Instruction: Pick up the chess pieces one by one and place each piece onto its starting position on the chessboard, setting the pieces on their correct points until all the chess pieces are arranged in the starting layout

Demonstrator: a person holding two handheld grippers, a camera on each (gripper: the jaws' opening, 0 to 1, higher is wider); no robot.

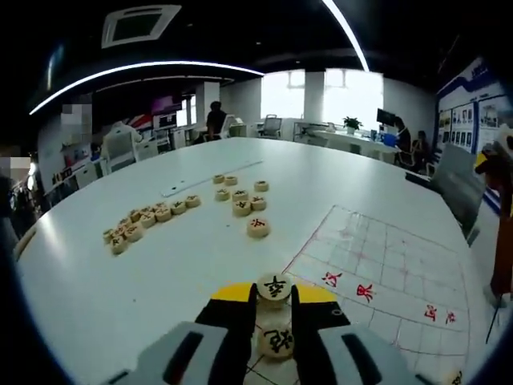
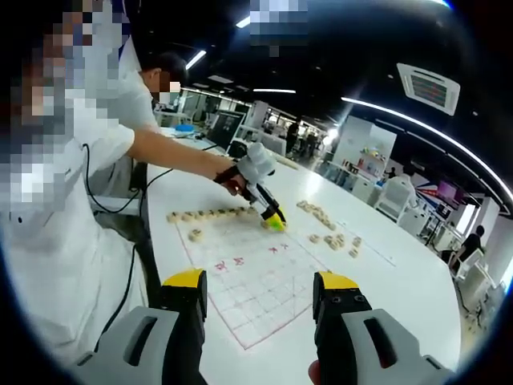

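The chessboard point(image 1: 385, 265) is a white sheet with a red grid and red characters. In the left gripper view my left gripper point(image 1: 274, 290) is shut on a round wooden chess piece point(image 1: 274, 285) with a black character, right at the board's near edge. A second piece point(image 1: 277, 341) lies lower down between the jaws. Loose pieces form a row point(image 1: 148, 216) and a cluster point(image 1: 240, 196) on the table, with a single piece point(image 1: 258, 227) nearer. In the right gripper view my right gripper point(image 2: 260, 281) is open over the board point(image 2: 256, 273), holding nothing. The left gripper point(image 2: 272, 218) touches the board's far side.
A row of placed pieces point(image 2: 204, 214) lines one board edge, with one piece point(image 2: 195, 235) just inside it. More loose pieces point(image 2: 337, 239) lie beyond the board. A person in white point(image 2: 72, 208) stands at the table. A long flat strip point(image 1: 208, 180) lies behind the cluster.
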